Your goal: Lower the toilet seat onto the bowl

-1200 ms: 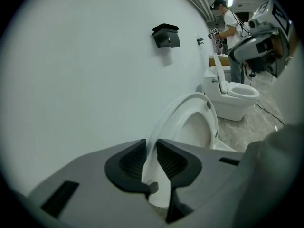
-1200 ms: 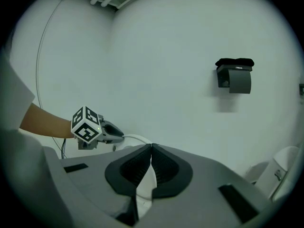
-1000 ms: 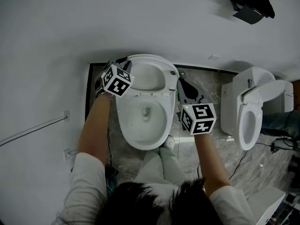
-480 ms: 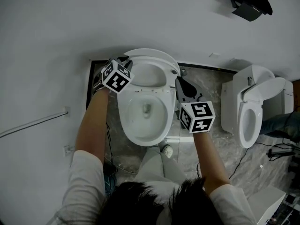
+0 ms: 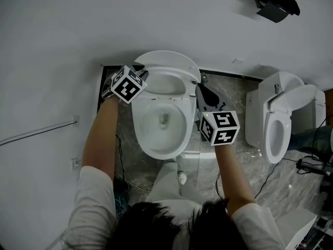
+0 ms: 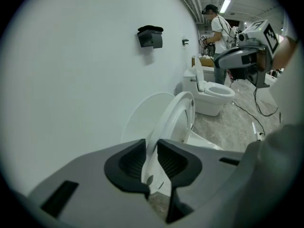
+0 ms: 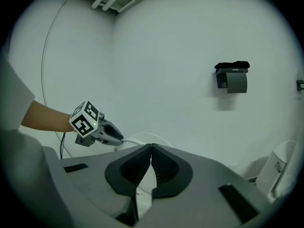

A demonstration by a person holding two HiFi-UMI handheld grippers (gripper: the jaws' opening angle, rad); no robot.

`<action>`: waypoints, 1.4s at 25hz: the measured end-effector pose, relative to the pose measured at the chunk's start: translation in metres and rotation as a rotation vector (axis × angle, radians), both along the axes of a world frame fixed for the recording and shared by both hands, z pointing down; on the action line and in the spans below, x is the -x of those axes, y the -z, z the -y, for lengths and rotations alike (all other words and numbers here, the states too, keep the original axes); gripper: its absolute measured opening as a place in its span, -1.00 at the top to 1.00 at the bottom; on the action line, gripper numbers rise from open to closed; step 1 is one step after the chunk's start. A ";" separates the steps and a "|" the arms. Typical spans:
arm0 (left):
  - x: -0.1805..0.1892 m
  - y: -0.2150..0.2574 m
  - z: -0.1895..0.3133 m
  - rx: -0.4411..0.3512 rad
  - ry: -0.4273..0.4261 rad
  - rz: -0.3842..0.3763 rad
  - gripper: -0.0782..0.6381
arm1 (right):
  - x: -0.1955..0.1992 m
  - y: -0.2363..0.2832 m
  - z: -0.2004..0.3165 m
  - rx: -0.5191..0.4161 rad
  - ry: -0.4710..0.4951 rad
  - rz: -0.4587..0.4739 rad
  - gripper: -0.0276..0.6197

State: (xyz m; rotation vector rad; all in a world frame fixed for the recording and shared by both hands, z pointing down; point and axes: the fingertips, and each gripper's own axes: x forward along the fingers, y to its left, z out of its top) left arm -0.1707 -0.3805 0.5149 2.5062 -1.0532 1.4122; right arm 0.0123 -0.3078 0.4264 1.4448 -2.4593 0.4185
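The white toilet seat [image 5: 191, 73] stands tilted over the bowl [image 5: 143, 139], with the lid [image 6: 140, 120] upright behind it against the wall. My left gripper [image 5: 138, 70] is on the seat's left edge. In the left gripper view the seat [image 6: 179, 115] runs between the jaws of the left gripper [image 6: 151, 152], and both pads lie on its rim. These jaws have just been opening a little, with the rim still between them. My right gripper [image 5: 200, 86] hangs to the right of the seat hinge. Seen in its own view, the right gripper [image 7: 151, 152] is shut on nothing.
A second toilet [image 5: 278, 124] stands to the right with its seat up. A black paper holder [image 5: 276, 4] hangs on the white wall. Cables [image 5: 304, 163] lie on the marble floor at the right. A person [image 6: 219, 30] stands far off.
The seat has swung a little further away from the wall, with the left gripper moving along on its rim. The right gripper has hardly shifted.
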 end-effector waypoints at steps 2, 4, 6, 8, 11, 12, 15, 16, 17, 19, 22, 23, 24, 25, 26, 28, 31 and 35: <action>0.000 0.000 -0.007 0.009 -0.006 0.008 0.55 | 0.000 0.001 -0.005 0.000 -0.003 0.002 0.83; 0.000 0.000 -0.014 0.018 -0.013 0.023 0.55 | -0.001 0.000 -0.010 0.006 -0.009 0.001 0.83; 0.001 0.000 -0.020 0.033 -0.020 0.033 0.55 | -0.002 -0.001 -0.015 0.015 -0.013 0.001 0.83; 0.000 0.000 -0.026 0.054 -0.022 0.036 0.55 | -0.004 0.000 -0.020 0.022 -0.012 0.002 0.83; -0.003 0.001 -0.033 0.072 -0.018 0.036 0.53 | -0.009 0.001 -0.024 0.028 -0.009 0.001 0.83; -0.003 0.000 -0.036 0.071 -0.016 0.036 0.53 | -0.010 0.001 -0.026 0.029 -0.008 0.000 0.83; -0.001 -0.001 -0.045 0.073 -0.004 0.036 0.52 | -0.009 0.001 -0.033 0.028 -0.005 0.003 0.83; -0.001 -0.001 -0.048 0.076 0.000 0.038 0.52 | -0.009 0.001 -0.036 0.028 -0.003 0.005 0.83; -0.001 -0.002 -0.051 0.078 0.003 0.042 0.52 | -0.010 0.002 -0.039 0.027 -0.001 0.006 0.83; 0.000 -0.002 -0.060 0.075 0.012 0.051 0.52 | -0.011 0.002 -0.047 0.026 0.005 0.008 0.83; 0.001 -0.004 -0.073 0.070 0.027 0.061 0.51 | -0.013 0.004 -0.060 0.025 0.018 0.008 0.83; 0.001 -0.005 -0.078 0.076 0.031 0.063 0.51 | -0.015 0.004 -0.064 0.025 0.021 0.008 0.83; 0.000 -0.005 -0.082 0.084 0.034 0.065 0.50 | -0.018 0.005 -0.067 0.025 0.022 0.009 0.83; -0.001 -0.006 -0.086 0.091 0.035 0.067 0.50 | -0.020 0.005 -0.070 0.026 0.022 0.010 0.83; -0.002 -0.006 -0.090 0.095 0.038 0.071 0.50 | -0.022 0.005 -0.073 0.028 0.022 0.012 0.83; -0.002 -0.007 -0.097 0.099 0.043 0.078 0.49 | -0.025 0.005 -0.078 0.030 0.023 0.015 0.83; -0.002 -0.011 -0.109 0.102 0.056 0.069 0.48 | -0.028 0.002 -0.088 0.033 0.021 0.021 0.83; 0.000 -0.017 -0.128 0.113 0.049 0.088 0.48 | -0.028 -0.003 -0.103 0.038 0.025 0.032 0.83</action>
